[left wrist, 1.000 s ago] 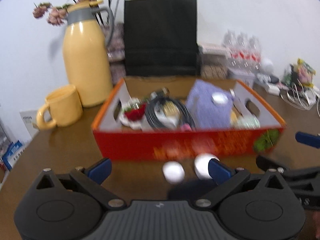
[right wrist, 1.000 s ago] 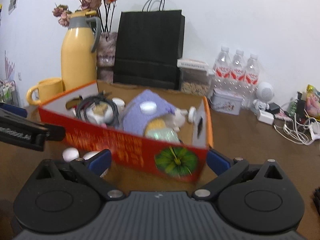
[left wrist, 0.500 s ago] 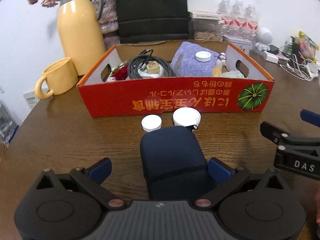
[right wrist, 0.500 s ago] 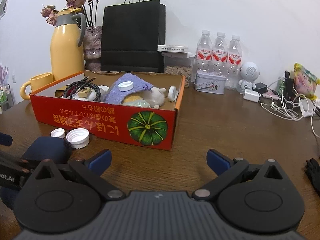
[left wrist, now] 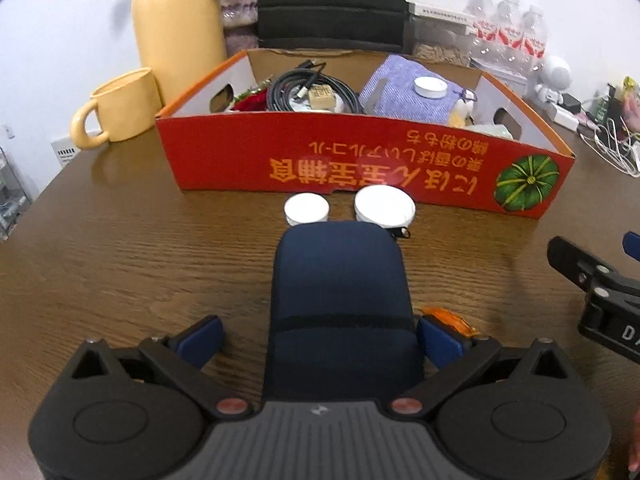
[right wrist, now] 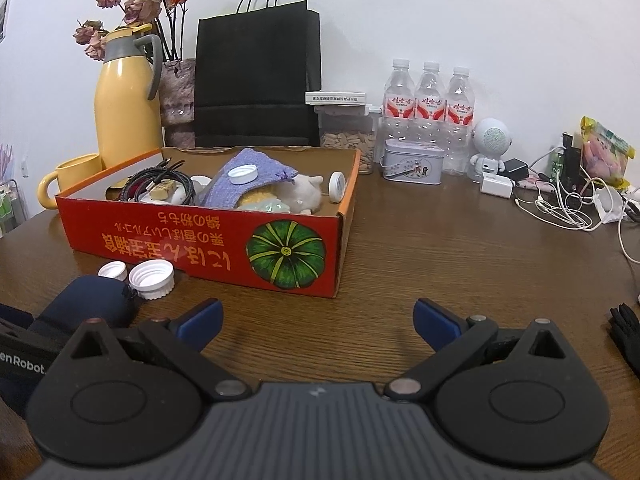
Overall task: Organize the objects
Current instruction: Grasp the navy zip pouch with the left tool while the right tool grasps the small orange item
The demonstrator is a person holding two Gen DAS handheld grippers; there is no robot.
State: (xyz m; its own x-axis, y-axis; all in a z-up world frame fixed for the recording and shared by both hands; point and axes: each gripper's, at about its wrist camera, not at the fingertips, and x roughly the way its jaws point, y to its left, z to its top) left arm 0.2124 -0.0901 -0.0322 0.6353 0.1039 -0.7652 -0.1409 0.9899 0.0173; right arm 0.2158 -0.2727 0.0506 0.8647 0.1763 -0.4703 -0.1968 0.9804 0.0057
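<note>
A navy blue soft case [left wrist: 340, 292] lies on the brown table, and my left gripper [left wrist: 320, 340] is open with its fingers on either side of the case's near end. Beyond the case sit two white caps, a small one [left wrist: 306, 209] and a larger one [left wrist: 384, 210], against the red cardboard box [left wrist: 360, 160]. The box holds a coiled black cable [left wrist: 312, 88], a purple cloth [left wrist: 404, 84] and other small items. My right gripper [right wrist: 318, 320] is open over bare table right of the case [right wrist: 92, 300], with nothing between its fingers. An orange scrap [left wrist: 450, 318] lies beside the left gripper's right finger.
A yellow thermos [right wrist: 124, 100] and yellow mug [left wrist: 120, 108] stand left of the box, a black paper bag [right wrist: 256, 80] behind it. Water bottles [right wrist: 430, 100], a tin [right wrist: 414, 164], a white speaker and tangled cables [right wrist: 568, 200] fill the back right. A black glove [right wrist: 626, 332] lies at the right edge.
Both grippers drew back from the box and their views steadied. The left gripper came down toward the navy case, which now reaches between its open fingers. The right gripper hardly moved in the last half second.
</note>
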